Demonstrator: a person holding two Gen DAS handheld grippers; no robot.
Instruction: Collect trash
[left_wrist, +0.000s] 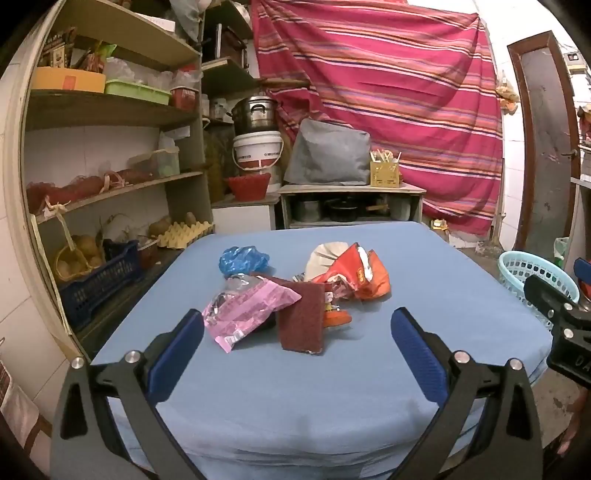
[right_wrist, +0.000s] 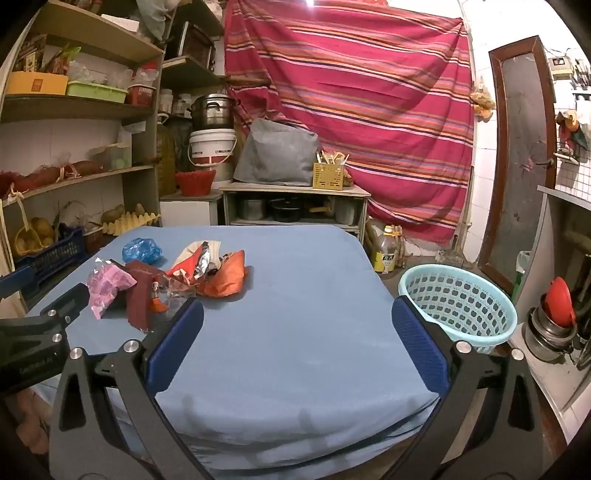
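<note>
Two tools are hovering over the near edge of the blue-covered bench (left_wrist: 332, 369), both tilting slightly downward. The left tool (left_wrist: 297, 332) is standing with its blue pads spread fully wide and gripping nothing; the right tool (right_wrist: 297, 332) is likewise gaping wide and empty.

The trash is lying in a loose heap toward the far left part of the bench, well apart from both tools. A crumpled blue plastic bag (left_wrist: 242, 259) is sitting nearest the far left corner. A pink wrapper (left_wrist: 245, 308) is resting on the left of the heap, touching a maroon scouring pad (left_wrist: 301, 317) that is leaning partly over it. An orange snack bag (left_wrist: 360, 275) is lying on the right of the heap, with a pale crumpled piece just behind it.

A light-blue laundry-style basket (right_wrist: 456, 301) is standing on the floor just beside the bench's right edge.
</note>
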